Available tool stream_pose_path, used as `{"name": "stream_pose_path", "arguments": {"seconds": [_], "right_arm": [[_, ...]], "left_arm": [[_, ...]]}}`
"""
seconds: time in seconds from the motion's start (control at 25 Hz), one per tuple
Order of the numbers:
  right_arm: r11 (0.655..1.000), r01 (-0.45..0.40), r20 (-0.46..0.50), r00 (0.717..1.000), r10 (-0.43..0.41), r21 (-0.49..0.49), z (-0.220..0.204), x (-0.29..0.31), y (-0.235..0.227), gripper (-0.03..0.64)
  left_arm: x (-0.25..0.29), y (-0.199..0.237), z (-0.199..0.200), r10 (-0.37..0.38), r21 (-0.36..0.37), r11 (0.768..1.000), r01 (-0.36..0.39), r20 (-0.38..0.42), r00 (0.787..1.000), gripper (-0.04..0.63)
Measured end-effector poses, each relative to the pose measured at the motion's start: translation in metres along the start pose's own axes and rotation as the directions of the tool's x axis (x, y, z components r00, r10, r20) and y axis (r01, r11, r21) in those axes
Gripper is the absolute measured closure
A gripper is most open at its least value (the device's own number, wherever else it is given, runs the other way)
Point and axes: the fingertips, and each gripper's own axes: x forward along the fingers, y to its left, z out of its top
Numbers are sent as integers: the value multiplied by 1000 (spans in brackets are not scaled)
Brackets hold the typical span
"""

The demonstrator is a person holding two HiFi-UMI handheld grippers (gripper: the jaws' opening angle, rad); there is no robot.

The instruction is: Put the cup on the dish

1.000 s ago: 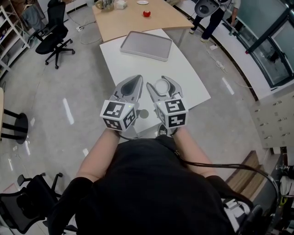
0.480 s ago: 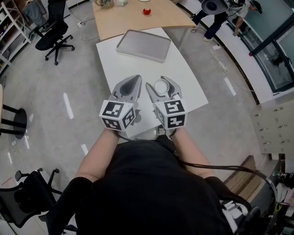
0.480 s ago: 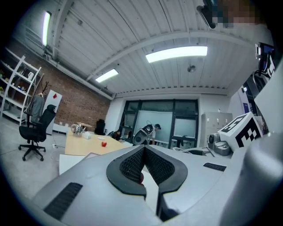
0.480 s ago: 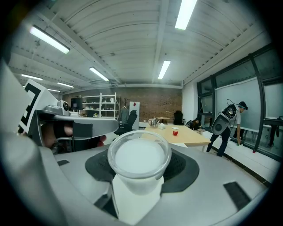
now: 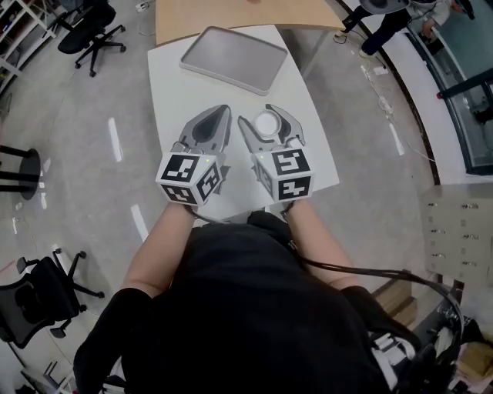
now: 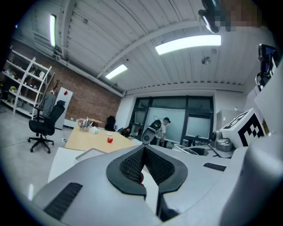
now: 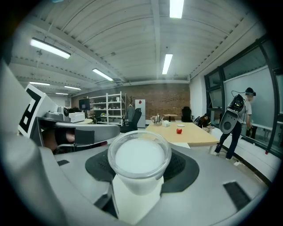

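A clear plastic cup with a white inside sits upright between the jaws of my right gripper, which is shut on it; the right gripper view shows the cup from above, pressed by both pads. My left gripper hangs just left of it, jaws shut with nothing between them. Both grippers hover over the near half of a white table. The dish, a grey rectangular tray, lies empty at the table's far end, ahead of both grippers.
A wooden table butts against the white one beyond the tray; a red apple lies on it. Black office chairs stand at the far left. A person stands at the far right by the windows.
Both grippers, with the cup still held, have come forward over the white table, so the tray is nearer. The jaws have not changed.
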Motion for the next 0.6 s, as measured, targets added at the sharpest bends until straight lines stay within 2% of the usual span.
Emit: {"name": "stream_pose_path", "arguments": {"seconds": [0.6], "right_arm": [[986, -161, -43, 986, 162, 33, -15, 55, -101, 365]], "left_arm": [[107, -4, -21, 175, -27, 984, -177, -54, 983, 597]]}}
